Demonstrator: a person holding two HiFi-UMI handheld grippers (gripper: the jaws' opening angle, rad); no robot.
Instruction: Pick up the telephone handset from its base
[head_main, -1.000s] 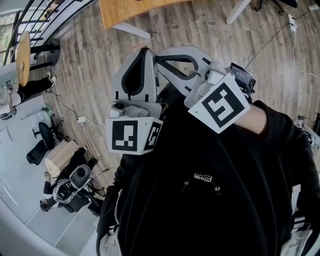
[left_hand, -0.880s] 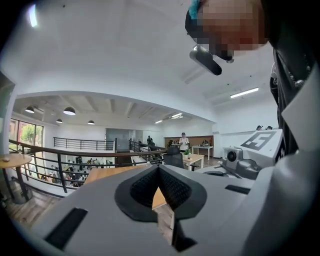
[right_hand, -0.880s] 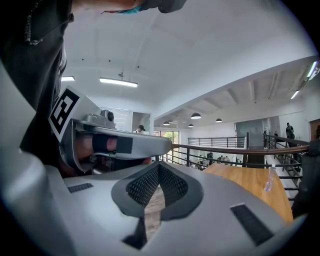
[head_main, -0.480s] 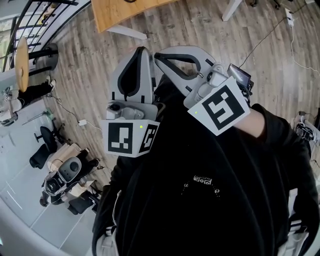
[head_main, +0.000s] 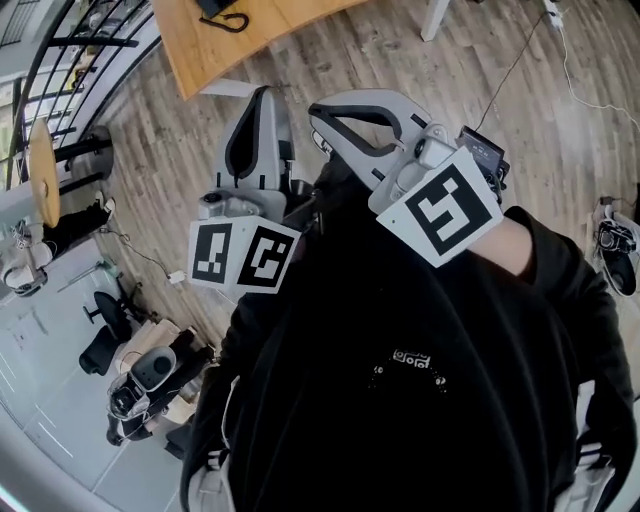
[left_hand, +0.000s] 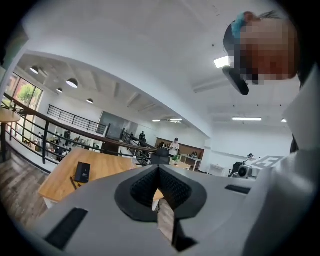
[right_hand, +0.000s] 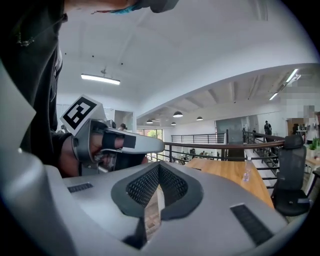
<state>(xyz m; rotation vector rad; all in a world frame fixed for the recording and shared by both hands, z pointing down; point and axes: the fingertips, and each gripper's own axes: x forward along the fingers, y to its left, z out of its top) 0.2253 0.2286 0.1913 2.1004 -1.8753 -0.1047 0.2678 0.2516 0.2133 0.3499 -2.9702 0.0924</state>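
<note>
left tool (head_main: 263, 97) and right tool (head_main: 322, 112) pressed together, nothing pinched | bench (head_main: 290, 20) brought further into upper left of head view than a second ago; dark telephone (head_main: 212, 6) now revealed on it | handset untouched, well apart; approach judged under way
</note>
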